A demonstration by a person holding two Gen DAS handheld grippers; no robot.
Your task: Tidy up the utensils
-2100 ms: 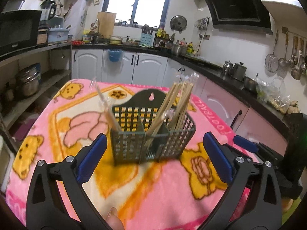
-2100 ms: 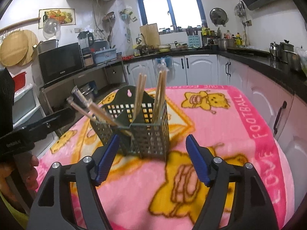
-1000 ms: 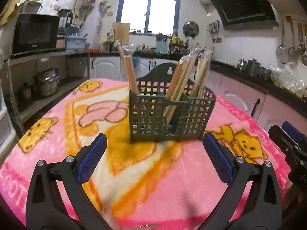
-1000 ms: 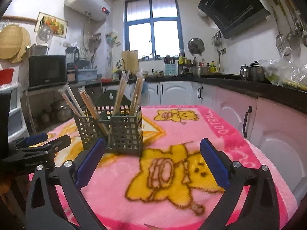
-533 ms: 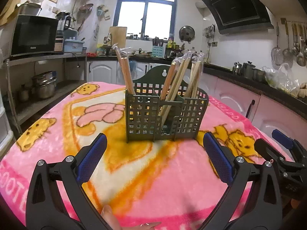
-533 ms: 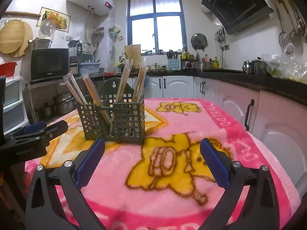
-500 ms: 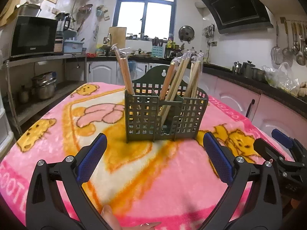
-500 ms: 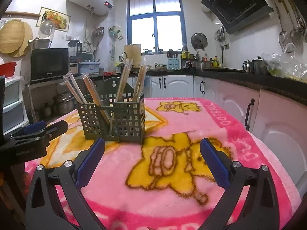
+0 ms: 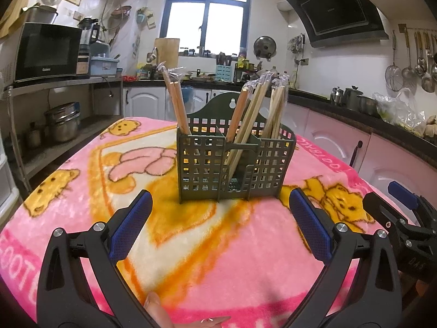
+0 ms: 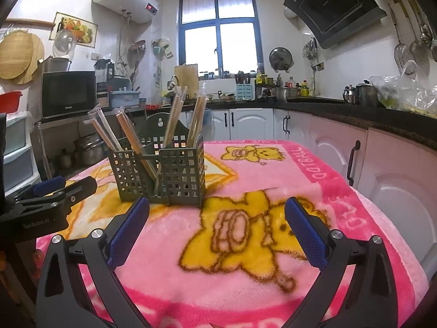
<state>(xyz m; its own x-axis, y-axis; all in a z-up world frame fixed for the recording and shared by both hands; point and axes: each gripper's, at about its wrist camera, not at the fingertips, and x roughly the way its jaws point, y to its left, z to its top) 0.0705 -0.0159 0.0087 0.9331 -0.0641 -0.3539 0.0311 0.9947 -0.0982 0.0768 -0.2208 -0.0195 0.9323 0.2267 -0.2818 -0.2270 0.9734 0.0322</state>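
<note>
Both grippers have drawn back and lowered; left gripper (image 9: 220,210) and right gripper (image 10: 217,218) fingers spread, empty; chopstick-filled utensil basket (image 9: 235,168) upright at 12 o'clock on pink blanket (image 9: 218,251)

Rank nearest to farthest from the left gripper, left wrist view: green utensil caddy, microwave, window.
From the left gripper:
1. Green utensil caddy, straight ahead on the pink blanket.
2. Microwave, on the shelf at far left.
3. Window, on the back wall beyond the counter.
</note>
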